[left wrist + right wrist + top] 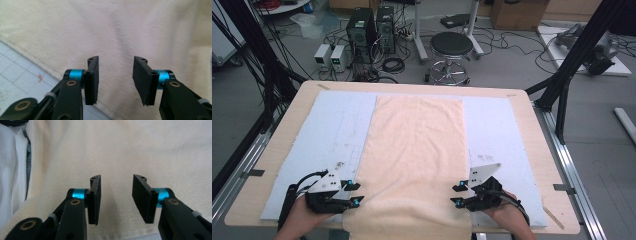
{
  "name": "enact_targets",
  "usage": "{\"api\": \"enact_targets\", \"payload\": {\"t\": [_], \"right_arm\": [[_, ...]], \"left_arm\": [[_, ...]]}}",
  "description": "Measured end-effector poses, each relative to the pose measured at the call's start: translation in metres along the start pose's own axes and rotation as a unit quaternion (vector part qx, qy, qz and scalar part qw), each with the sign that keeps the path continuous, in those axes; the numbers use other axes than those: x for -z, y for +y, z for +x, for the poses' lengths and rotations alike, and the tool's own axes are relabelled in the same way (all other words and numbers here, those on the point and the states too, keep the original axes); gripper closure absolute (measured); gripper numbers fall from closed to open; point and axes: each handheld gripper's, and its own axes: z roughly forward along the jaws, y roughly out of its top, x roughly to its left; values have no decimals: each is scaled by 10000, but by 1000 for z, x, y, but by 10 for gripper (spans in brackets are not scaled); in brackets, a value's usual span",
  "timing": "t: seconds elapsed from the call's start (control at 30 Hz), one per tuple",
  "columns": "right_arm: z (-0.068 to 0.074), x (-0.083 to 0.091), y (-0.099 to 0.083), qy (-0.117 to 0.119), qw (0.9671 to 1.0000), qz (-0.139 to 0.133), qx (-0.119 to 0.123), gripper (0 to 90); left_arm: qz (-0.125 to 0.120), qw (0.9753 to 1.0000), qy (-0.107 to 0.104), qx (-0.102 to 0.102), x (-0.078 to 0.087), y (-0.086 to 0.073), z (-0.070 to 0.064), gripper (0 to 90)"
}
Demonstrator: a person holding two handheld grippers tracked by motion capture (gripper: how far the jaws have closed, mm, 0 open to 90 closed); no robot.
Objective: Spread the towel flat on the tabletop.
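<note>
A big, soft towel (pixel 414 155) lies flat on the table (pixel 522 100). It is a pale cream colour, a bit like peach, and it looks fuzzy up close. It makes a long strip down the middle of the table, from the far side to the near edge. At the near edge it hangs over a little, toward the person. It has a few gentle wrinkles but is mostly smooth. Under it is a light blue-grey mat (pixel 337 125), which shows on both sides of the towel.

The left gripper (pixel 353 193) sits at the towel's near left corner, right by the towel's left edge. A hand (pixel 304 220) holds it from below. Its two black jaws are spread wide apart, with nothing between them. In the left gripper view, the left gripper (pixel 115 81) points over the fuzzy cloth, and the towel's edge runs slanting below the jaws, with the mat (pixel 17 75) next to it.

The right gripper (pixel 458 194) sits at the towel's near right corner, by the right edge. The other hand (pixel 507 215) holds it. Its jaws are spread wide apart too, and they hold nothing. In the right gripper view, the right gripper (pixel 116 200) looks across the towel (pixel 125 152), which lies below and ahead of the jaws.
</note>
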Motion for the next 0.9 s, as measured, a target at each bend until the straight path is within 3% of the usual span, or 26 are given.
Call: {"api": "enact_targets", "payload": {"t": [0.1, 0.13, 0.17, 0.23, 0.27, 0.37, 0.53, 0.73, 0.83, 0.9], "right_arm": [[-4, -9, -9, 50, 9998, 142, -102, 565], [-4, -13, -13, 36, 9996, 253, -116, 577], [-3, -13, -15, -40, 9999, 139, -63, 611], [-3, -11, -17, 14, 9998, 122, -146, 828], [-3, -11, -17, 61, 9998, 138, -93, 856], [-1, -11, -16, 84, 9998, 160, -59, 876], [12, -4, -18, 125, 9999, 100, 52, 879], [45, 6, -23, 360, 9991, 102, 186, 876], [55, 11, -23, 419, 9990, 46, 176, 781], [52, 16, -19, 351, 9992, -111, 166, 706]], "left_arm": [[296, 9995, -130, 54, -14, -3, 5, 568], [224, 9997, -125, -7, -16, -5, 4, 586], [219, 9997, -90, 0, -17, -5, 3, 600], [209, 9997, -86, 61, -15, -5, 3, 706], [201, 9997, -96, 85, -15, -6, 2, 780], [243, 9997, -70, 72, -13, -5, -2, 850], [344, 9991, -259, 57, -3, -9, -15, 860], [411, 9972, -611, -87, 15, -15, -43, 857], [303, 9980, -520, -188, 22, -14, -47, 763], [169, 9991, -382, -108, 22, -12, -41, 681]]}}
